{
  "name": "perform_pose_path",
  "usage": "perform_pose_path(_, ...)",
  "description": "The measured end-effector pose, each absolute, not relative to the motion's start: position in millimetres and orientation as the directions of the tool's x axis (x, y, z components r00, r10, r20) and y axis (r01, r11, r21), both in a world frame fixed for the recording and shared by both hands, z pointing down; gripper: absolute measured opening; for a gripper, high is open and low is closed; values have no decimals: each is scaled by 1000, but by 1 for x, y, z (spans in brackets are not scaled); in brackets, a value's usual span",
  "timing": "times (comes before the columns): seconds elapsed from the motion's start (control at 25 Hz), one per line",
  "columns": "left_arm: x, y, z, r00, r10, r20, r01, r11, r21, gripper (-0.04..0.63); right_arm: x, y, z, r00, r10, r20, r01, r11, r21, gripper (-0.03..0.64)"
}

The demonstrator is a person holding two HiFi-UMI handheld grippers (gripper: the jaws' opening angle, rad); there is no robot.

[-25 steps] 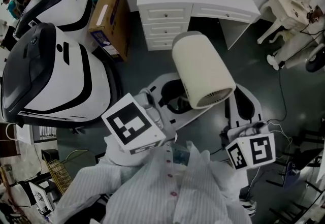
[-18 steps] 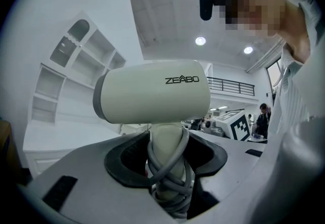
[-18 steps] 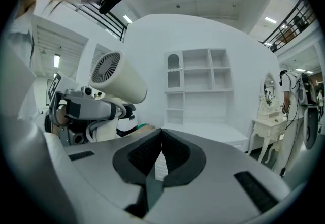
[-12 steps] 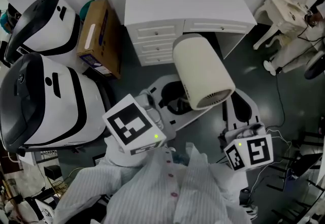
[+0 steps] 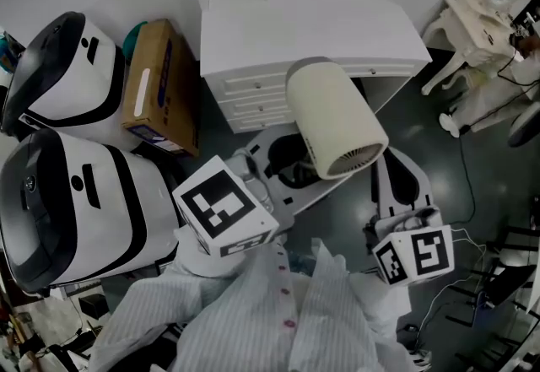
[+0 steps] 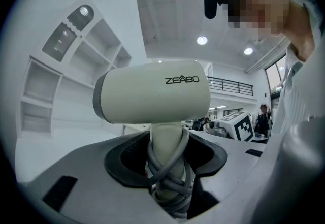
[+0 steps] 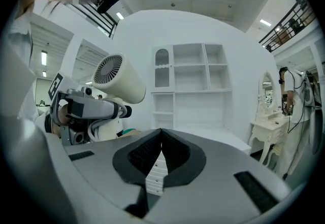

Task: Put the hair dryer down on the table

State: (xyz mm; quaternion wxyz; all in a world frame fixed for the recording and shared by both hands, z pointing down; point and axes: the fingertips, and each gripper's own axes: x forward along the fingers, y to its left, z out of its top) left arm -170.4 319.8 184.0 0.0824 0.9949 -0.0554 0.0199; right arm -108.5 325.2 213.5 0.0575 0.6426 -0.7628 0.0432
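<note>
The cream hair dryer [image 5: 336, 119] is in the air in front of me, its rear grille towards me. My left gripper [image 5: 291, 161] is shut on its handle. In the left gripper view the dryer [image 6: 152, 93] stands upright between the jaws, its grey cord [image 6: 170, 177] wound round the handle. My right gripper [image 5: 398, 168] hangs to the right of the dryer, shut, with nothing between its pads [image 7: 152, 152]. Ahead stands the white table [image 5: 312, 24] with drawers [image 5: 253, 100]. The dryer's barrel points over its front edge. The right gripper view shows the dryer [image 7: 119, 83] at the left.
Two big white-and-black machines [image 5: 76, 202] stand on the floor at the left, with a cardboard box [image 5: 156, 83] beside the table. A white shelf unit [image 7: 190, 81] rises behind the table. A small white vanity table [image 5: 481, 16] and cables [image 5: 464, 159] are at the right.
The white table has come nearer and lower in the head view, and the machines and the box have slid down-left. Both grippers and the dryer keep their places in the picture.
</note>
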Motion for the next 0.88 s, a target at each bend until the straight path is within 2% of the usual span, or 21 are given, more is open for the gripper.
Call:
perform_pose_path(0.48, -165, 256, 198, 990, -118, 77, -130, -974, 185, 202, -98, 269, 227, -147, -974, 172, -989, 148, -8, 11)
perform_pose_path(0.88, -118, 201, 206, 985, -156, 75, -167, -968, 187, 202, -44, 215, 237, -157, -970, 184, -987, 160, 3, 11)
